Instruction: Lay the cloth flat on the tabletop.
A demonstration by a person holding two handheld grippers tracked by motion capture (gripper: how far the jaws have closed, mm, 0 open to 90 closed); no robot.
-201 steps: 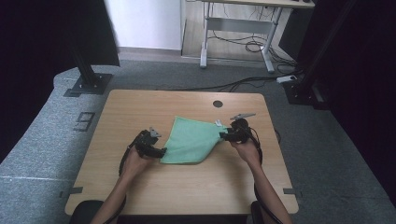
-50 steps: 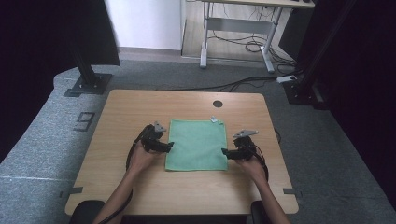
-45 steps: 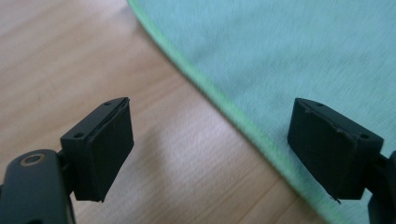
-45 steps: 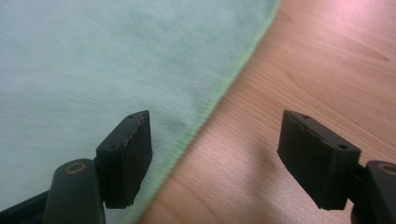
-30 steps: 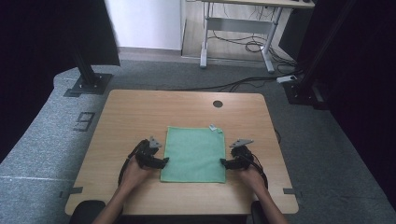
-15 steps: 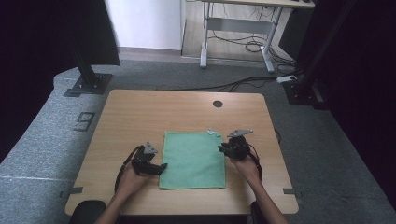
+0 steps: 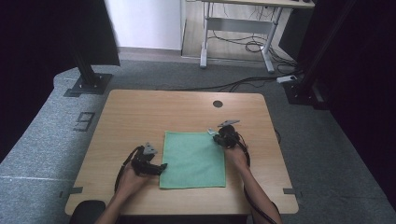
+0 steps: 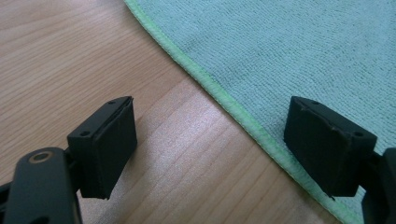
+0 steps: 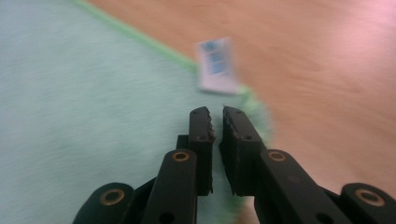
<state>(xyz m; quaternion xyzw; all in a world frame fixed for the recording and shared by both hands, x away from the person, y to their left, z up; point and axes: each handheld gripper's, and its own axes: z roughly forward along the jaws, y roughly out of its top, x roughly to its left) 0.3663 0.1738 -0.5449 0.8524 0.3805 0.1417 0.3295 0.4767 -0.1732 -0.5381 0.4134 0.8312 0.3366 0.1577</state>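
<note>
A green cloth [image 7: 194, 158] lies flat on the wooden table [image 7: 140, 112]. My left gripper [image 7: 161, 166] rests low at the cloth's near left edge, jaws wide open. In the left gripper view the left gripper [image 8: 210, 149] straddles the cloth's [image 8: 303, 56] hem, with bare wood under one pad. My right gripper [image 7: 216, 135] is over the far right corner. Its jaws have just been closing. In the right gripper view the right gripper [image 9: 218, 119] has its jaws nearly together with nothing between them, above the cloth [image 9: 93, 93] and close to its white label [image 9: 215, 65].
A round cable hole [image 7: 217, 103] sits in the tabletop beyond the cloth. Bare wood surrounds the cloth on all sides. Black stand bases [image 7: 88, 84] and cables [image 7: 243, 84] lie on the grey floor past the table.
The right hand slid from the cloth's near right edge up to its far right corner, and its jaws closed. The left gripper stayed put and open.
</note>
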